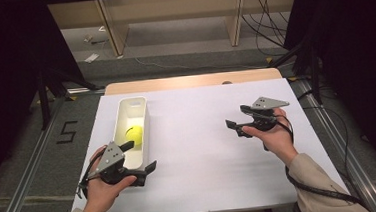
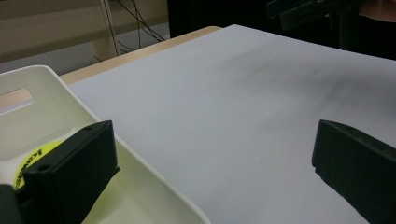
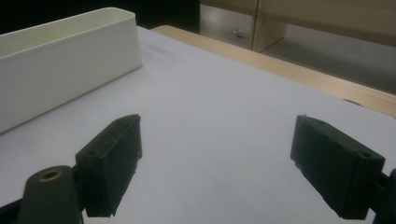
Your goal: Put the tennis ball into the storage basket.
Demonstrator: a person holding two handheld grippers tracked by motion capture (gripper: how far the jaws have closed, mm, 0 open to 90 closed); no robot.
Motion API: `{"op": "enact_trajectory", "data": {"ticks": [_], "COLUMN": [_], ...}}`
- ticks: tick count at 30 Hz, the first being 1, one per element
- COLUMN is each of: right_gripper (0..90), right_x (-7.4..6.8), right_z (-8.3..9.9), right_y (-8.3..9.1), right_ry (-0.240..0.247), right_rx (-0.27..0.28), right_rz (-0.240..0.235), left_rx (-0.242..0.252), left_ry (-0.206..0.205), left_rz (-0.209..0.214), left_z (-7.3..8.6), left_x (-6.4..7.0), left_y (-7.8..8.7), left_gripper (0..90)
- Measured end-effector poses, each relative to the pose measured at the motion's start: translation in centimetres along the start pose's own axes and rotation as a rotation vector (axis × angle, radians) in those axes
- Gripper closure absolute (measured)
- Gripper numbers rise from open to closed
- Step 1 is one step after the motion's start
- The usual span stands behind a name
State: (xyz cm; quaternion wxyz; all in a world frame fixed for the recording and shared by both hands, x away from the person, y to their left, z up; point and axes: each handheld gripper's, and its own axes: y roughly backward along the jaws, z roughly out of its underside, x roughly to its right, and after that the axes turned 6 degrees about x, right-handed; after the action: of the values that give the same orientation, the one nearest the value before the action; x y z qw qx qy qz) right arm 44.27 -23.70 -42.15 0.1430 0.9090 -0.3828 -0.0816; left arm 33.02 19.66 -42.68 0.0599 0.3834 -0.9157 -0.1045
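- My left gripper (image 1: 140, 156) sits low and left of centre in the high view with its jaws spread wide and nothing between them; one jaw reaches over the near end of the bin, the other lies over the white sheet beside it.
- From the left gripper view I get what the high view hides: a jaw at lower left hangs inside the bin (image 2: 56, 88), over the ball (image 2: 32, 161), and black lettering shows on the ball's yellow skin.
- The ball (image 1: 135, 136) lies in the near half of the bin (image 1: 142, 120), which runs lengthwise down the left of the sheet in the high view; I cannot tell whether the jaw touches it.
- My right gripper (image 1: 237, 123) is right of centre in the high view, jaws apart and holding nothing, well apart from the bin.
- The right gripper view gives me the bin's outer wall (image 3: 65, 56) at upper left, its inside hidden, with bare sheet (image 3: 215, 121) between the jaws.
- The left gripper view catches the right gripper (image 2: 308, 10) at the upper right edge.
- The wooden table edge (image 1: 194, 80) runs beyond the sheet.
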Motion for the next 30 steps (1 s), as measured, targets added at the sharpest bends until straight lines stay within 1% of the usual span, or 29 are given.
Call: {"op": "enact_trajectory", "data": {"ticks": [10, 30], "right_gripper": [17.2, 17.2], "right_x": [0.0, 0.1], "right_z": [0.6, 1.5], "right_y": [0.7, 1.9], "right_ry": [-0.004, -0.008], "right_rx": [-0.008, -0.014], "right_rz": [0.01, 0.015], "left_rx": [0.0, 0.002], "left_ry": [0.0, -0.001], "left_rz": [-0.001, -0.003], "left_z": [0.0, 0.0], "left_x": [0.0, 0.0], "left_y": [0.0, 0.0], "left_gripper": [0.0, 0.0]}}
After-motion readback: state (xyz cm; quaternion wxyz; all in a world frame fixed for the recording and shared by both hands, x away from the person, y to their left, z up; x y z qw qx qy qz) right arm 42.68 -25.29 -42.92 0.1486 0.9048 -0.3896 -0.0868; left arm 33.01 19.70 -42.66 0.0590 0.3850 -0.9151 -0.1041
